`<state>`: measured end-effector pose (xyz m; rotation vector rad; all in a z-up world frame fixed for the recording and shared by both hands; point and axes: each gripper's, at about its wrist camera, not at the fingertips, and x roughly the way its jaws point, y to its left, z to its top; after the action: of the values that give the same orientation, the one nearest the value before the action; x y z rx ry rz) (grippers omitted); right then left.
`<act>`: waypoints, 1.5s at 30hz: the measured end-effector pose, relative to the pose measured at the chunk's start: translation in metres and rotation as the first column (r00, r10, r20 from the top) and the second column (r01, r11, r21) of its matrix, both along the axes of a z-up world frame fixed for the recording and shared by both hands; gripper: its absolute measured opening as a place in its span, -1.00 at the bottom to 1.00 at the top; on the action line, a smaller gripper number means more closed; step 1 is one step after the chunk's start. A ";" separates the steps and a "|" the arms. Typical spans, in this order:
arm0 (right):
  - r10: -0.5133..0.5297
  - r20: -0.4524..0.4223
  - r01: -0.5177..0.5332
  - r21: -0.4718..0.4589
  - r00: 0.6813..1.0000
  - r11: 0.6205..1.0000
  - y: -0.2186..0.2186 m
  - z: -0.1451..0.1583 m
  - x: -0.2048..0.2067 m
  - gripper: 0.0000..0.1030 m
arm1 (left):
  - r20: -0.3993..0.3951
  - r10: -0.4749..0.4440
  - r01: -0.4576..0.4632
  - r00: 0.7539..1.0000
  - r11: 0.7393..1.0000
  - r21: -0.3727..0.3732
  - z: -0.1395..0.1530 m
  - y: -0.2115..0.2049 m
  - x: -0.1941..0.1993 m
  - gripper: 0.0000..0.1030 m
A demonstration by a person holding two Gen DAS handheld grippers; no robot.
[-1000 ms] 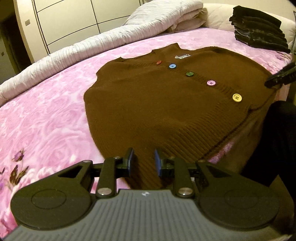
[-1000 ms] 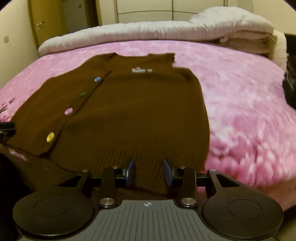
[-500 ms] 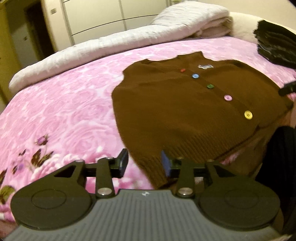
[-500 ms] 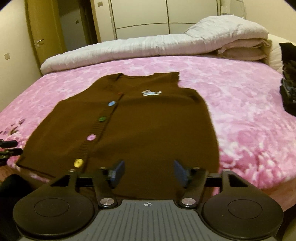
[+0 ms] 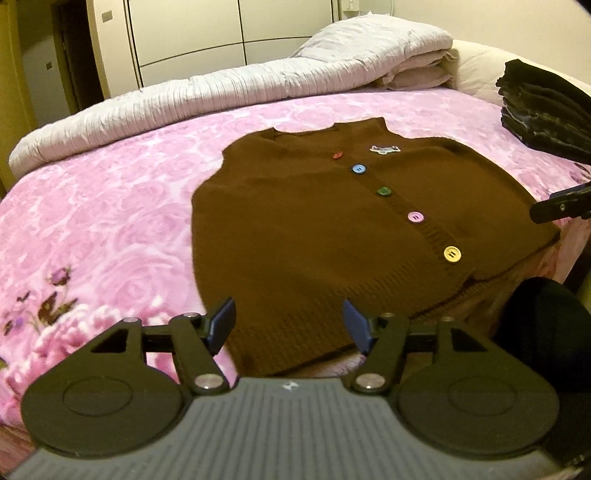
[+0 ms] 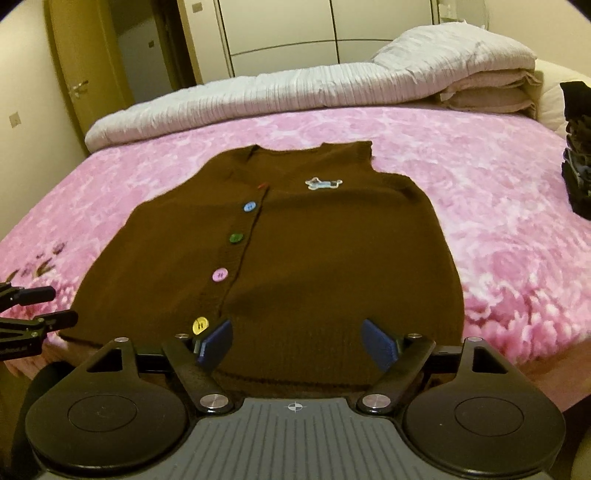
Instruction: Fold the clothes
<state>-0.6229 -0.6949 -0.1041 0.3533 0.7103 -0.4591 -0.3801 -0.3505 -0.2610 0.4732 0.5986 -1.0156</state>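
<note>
A pink flowery blanket (image 5: 110, 206) covered the bed. Far back lay a long white quilt (image 5: 207, 96), rolled up, with folded bedding stacked at one end. A pile of dark folded clothes (image 5: 543, 114) sat at the far right side of the bed, well apart from the vest. Behind the bed were pale cupboard doors (image 6: 280, 33) and a yellow door (image 6: 85, 70).

The brown knit vest (image 5: 314, 229) lay flat on the blanket, front side up, near the close edge of the bed. Its bottom hem hung a little over that edge. Five buttons ran down its middle: red, blue, green, pink and yellow (image 5: 451, 254). A small patch (image 6: 323, 183) sat on the chest.

The left gripper (image 5: 289, 320) hung low by the vest's near left corner, its blue fingers spread wide with nothing between them. The right gripper (image 6: 297, 341) hung low over the middle of the hem, also spread wide and holding nothing. Each one showed at the side of the other's view.

Nothing lay on top of the vest. Bare pink blanket spread all around it on the left, right and far sides.
</note>
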 end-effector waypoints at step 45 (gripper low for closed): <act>0.386 0.118 -0.403 0.217 0.915 0.889 -0.207 -0.084 0.456 -0.99 | 0.155 -0.282 0.279 0.947 0.959 0.043 -0.053 -0.248 0.231 0.06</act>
<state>-0.1667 -0.9017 -0.1885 0.4352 0.7469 0.0290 -0.1491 -0.5981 -0.3139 0.6652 0.4046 -1.2292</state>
